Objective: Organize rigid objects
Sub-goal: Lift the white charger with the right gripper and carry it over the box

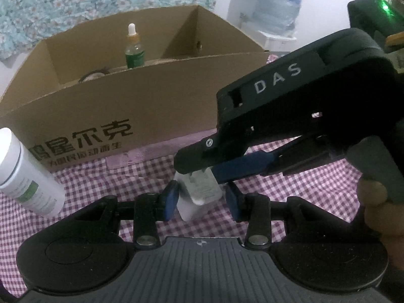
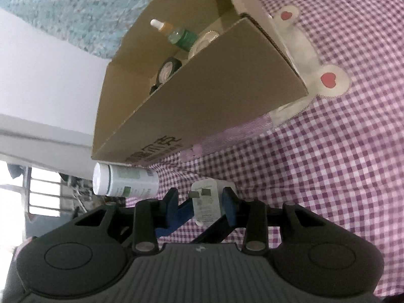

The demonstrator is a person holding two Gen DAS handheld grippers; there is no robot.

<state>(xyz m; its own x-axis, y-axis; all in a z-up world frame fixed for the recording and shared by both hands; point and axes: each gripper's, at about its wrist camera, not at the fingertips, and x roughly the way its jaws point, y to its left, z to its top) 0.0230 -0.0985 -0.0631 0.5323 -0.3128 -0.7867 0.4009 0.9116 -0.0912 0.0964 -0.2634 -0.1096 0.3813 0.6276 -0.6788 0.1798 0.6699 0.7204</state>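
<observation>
A white plug charger point(image 1: 199, 192) point(image 2: 207, 202) lies on the purple checked cloth between both grippers. My left gripper point(image 1: 202, 202) is open, its blue pads either side of the charger. My right gripper point(image 2: 202, 202) reaches in from the right, also open around the charger; its black body point(image 1: 290, 106) shows in the left wrist view. A cardboard box point(image 1: 126, 106) point(image 2: 214, 96) stands behind, holding a green dropper bottle point(image 1: 133, 50) point(image 2: 181, 36) and small round tins point(image 2: 168, 70). A white bottle point(image 1: 27, 176) point(image 2: 123, 180) stands by the box.
The checked cloth point(image 2: 328, 151) has a white bear patch with red hearts point(image 2: 328, 79) at the box's right end. Floral fabric point(image 1: 75, 0) lies behind the box. A water jug point(image 1: 277, 7) stands at the far right.
</observation>
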